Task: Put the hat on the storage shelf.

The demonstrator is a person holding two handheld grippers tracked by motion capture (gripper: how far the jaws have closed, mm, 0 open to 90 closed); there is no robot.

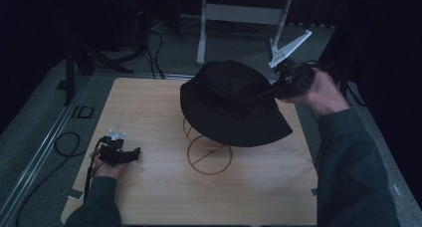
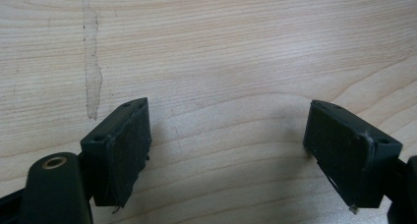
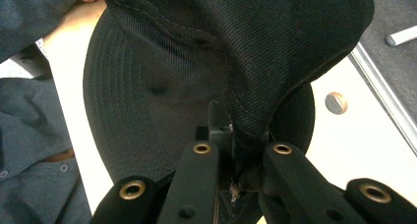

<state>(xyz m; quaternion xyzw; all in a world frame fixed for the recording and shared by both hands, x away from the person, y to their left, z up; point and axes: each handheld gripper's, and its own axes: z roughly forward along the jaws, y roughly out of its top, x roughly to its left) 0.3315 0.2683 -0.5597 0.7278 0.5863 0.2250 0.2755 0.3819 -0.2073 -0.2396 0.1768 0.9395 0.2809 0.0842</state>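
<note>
Black fabric of the bucket hat [image 1: 234, 101] sits pinched at its brim in the right gripper [image 1: 276, 89]; the crown hangs ahead of those jaws, above the wire stand [image 1: 208, 150]; the left gripper [image 2: 226, 150] rests open on the table [image 1: 149, 112], well apart.

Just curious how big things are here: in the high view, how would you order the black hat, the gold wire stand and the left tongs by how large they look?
1. Black hat, clearly the largest.
2. Gold wire stand, partly hidden under the hat, so its full size is unsure.
3. Left tongs, smallest, though they lie nearer the camera.
</note>
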